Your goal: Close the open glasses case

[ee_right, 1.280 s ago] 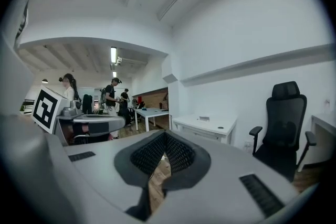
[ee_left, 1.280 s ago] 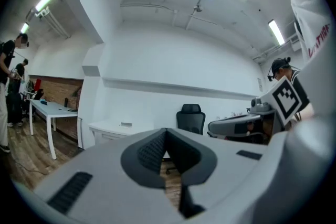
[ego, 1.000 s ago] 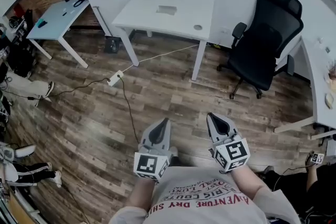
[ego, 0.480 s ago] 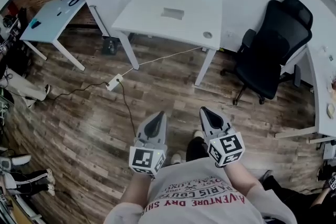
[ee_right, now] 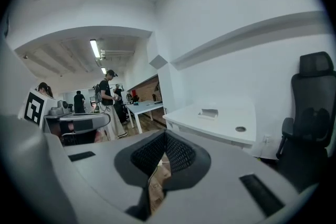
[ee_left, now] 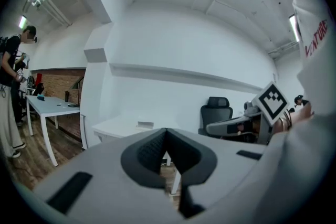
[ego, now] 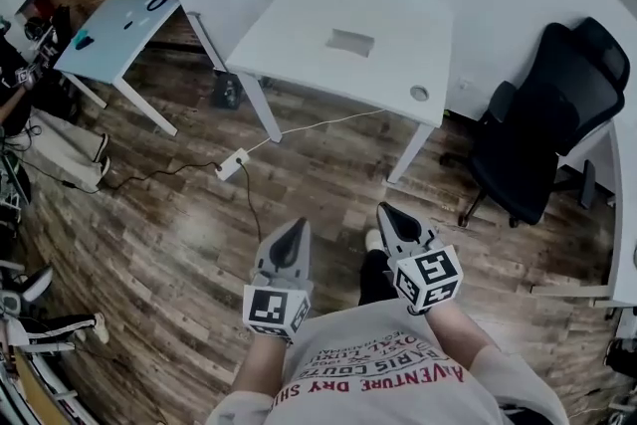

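Note:
The open glasses case (ego: 350, 42) is a small grey object lying near the middle of the white table (ego: 299, 35), well ahead of both grippers. It also shows small in the left gripper view (ee_left: 145, 124) and the right gripper view (ee_right: 209, 112). My left gripper (ego: 297, 226) is held over the wooden floor close to my body, jaws shut with nothing between them (ee_left: 166, 131). My right gripper (ego: 383, 211) hangs beside it, also shut and empty (ee_right: 165, 134). Neither gripper is near the table.
A black office chair (ego: 542, 124) stands right of the table. A power strip (ego: 236, 163) with cables lies on the floor ahead left. Another table (ego: 119, 25) and standing people (ee_right: 107, 94) are at the far left. The white table has a round cable hole (ego: 419, 94).
The white table with the case has come nearer and sits more centrally in the head view. Both grippers stay shut, held low in front of my body.

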### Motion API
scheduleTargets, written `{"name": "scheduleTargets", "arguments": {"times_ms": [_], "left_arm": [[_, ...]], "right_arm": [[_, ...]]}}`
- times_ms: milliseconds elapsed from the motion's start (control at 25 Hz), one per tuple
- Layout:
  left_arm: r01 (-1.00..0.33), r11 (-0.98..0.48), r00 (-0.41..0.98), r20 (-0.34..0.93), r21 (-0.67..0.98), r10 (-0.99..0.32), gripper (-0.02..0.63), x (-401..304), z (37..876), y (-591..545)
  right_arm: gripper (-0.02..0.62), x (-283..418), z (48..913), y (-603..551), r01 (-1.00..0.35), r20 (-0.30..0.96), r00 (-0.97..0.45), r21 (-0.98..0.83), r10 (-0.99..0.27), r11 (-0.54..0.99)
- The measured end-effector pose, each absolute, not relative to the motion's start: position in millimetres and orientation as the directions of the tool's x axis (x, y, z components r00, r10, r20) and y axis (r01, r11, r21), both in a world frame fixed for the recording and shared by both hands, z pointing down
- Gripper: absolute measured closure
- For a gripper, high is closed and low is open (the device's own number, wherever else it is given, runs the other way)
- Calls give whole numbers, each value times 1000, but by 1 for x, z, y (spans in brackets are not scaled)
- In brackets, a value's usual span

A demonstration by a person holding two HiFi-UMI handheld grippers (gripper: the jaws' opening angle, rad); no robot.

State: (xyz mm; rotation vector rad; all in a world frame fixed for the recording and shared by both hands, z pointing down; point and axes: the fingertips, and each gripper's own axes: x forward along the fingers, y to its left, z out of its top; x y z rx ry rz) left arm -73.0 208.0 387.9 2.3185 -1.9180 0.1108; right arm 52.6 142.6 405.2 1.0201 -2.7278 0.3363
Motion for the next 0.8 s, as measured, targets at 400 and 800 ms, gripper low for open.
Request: {"name": "scheduleTargets", "arguments": {"times_ms": [400, 800], "left_arm": [[-994, -91, 99, 166, 58, -981, 609, -67, 379, 40], [-996, -59, 71, 215, 61, -974, 609, -79, 394, -84]], "right_arm": [[583, 70, 379, -35, -603, 265, -783, -97, -563, 792], [583, 76, 385, -166, -614, 265, -776, -113, -572, 781]]}}
